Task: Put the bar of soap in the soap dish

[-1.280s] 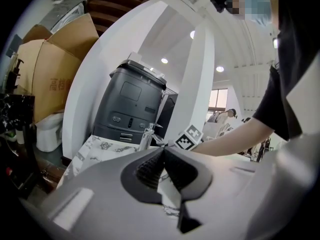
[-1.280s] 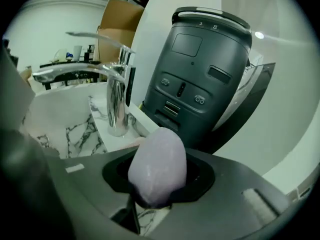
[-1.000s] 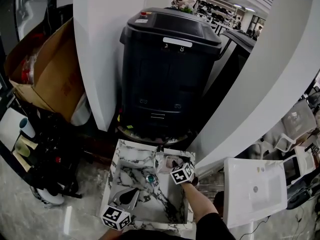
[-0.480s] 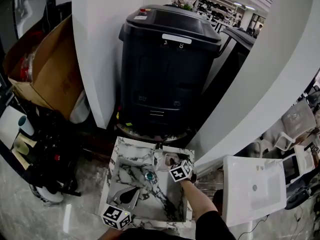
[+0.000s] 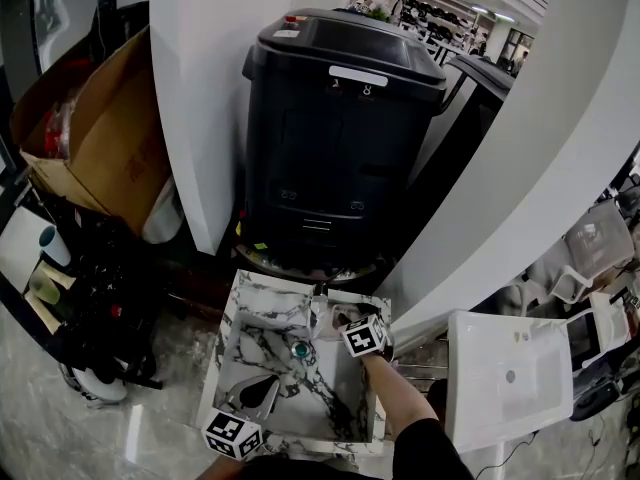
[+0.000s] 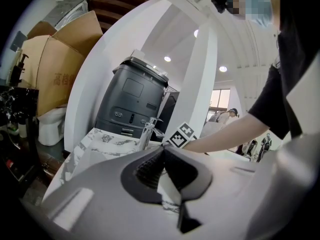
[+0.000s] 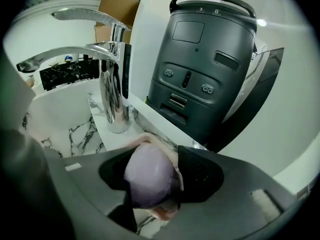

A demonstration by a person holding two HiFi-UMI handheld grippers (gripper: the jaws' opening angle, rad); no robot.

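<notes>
"Looking at the right gripper (image 7: 154, 153): where is the bar of soap (image 7: 149, 176)?"

"Between its fingers, long axis seemingly along them, with the pink soap dish (image 7: 163, 211) just beneath. The fingers have just been opening, and the soap looks released into the dish."

"And the left gripper (image 6: 162, 151)?"

"Fingers together, empty, well back from the dish. The right is nearer, so I'd lift that one straight clear."

One soap (image 7: 150, 176), one faucet (image 7: 113, 91), one marble sink (image 5: 262, 291).
</notes>
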